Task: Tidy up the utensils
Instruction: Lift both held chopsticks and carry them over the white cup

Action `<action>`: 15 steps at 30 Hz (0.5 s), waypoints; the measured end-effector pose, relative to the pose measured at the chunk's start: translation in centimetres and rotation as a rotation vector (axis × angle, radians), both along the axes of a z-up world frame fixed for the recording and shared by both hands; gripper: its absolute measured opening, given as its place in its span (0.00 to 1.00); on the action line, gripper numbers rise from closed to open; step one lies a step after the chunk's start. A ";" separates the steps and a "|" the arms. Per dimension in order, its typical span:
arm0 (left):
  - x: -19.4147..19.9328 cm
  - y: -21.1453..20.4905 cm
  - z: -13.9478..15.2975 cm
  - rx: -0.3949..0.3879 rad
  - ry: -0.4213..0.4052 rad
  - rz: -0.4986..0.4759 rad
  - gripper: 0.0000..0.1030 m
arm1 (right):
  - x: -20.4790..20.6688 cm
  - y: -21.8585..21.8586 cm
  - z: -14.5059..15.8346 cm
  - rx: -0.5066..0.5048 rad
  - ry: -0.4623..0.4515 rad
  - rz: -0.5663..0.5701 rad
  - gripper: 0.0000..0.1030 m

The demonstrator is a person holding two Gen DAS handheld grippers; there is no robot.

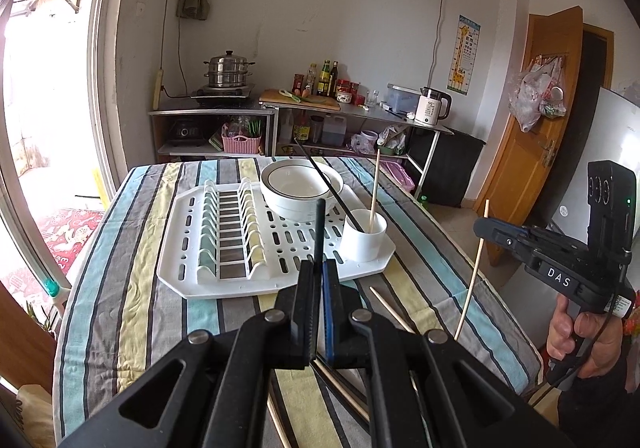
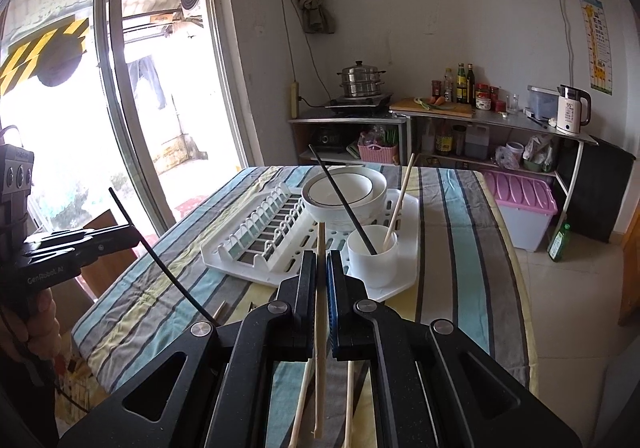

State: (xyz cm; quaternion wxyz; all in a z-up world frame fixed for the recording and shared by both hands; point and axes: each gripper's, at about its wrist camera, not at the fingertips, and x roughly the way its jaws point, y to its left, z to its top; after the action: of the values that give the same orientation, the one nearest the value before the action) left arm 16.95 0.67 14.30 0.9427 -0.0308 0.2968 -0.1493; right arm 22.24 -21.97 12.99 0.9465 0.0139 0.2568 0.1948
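Observation:
My left gripper (image 1: 319,264) is shut on a black chopstick (image 1: 319,228) that stands up in front of the white drying rack (image 1: 172,268). My right gripper (image 2: 320,258) is shut on a pale wooden chopstick (image 2: 321,240), held steeply above the table. Each gripper shows in the other's view: the right gripper (image 1: 482,226) at the right, the left gripper (image 2: 134,234) at the left. A white cup (image 1: 364,242) on the rack's near right corner holds one black and one wooden chopstick. More wooden chopsticks (image 2: 300,408) lie on the striped cloth below my fingers.
Stacked white bowls (image 1: 300,188) sit on the rack behind the cup, next to its slotted plate holder (image 1: 228,224). The striped table (image 1: 120,288) ends at a glass door on the left. Kitchen shelves (image 1: 360,116) stand beyond, and a purple-lidded bin (image 2: 524,200) is on the floor.

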 end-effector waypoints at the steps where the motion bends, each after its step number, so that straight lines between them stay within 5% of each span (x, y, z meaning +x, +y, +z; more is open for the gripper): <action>1: 0.2 -0.1 0.2 0.000 -0.001 -0.003 0.04 | 0.2 -0.1 0.2 -0.002 -0.006 -0.006 0.05; 15: 4.6 -3.4 3.7 -0.013 -0.033 -0.067 0.04 | 4.4 -1.5 2.8 0.012 -0.055 -0.058 0.05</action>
State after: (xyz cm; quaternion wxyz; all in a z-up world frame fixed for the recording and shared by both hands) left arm 21.52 -2.70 18.02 0.9417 -0.0247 0.2813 -0.1831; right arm 26.62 -23.46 15.76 0.9584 0.0214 0.2289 0.1689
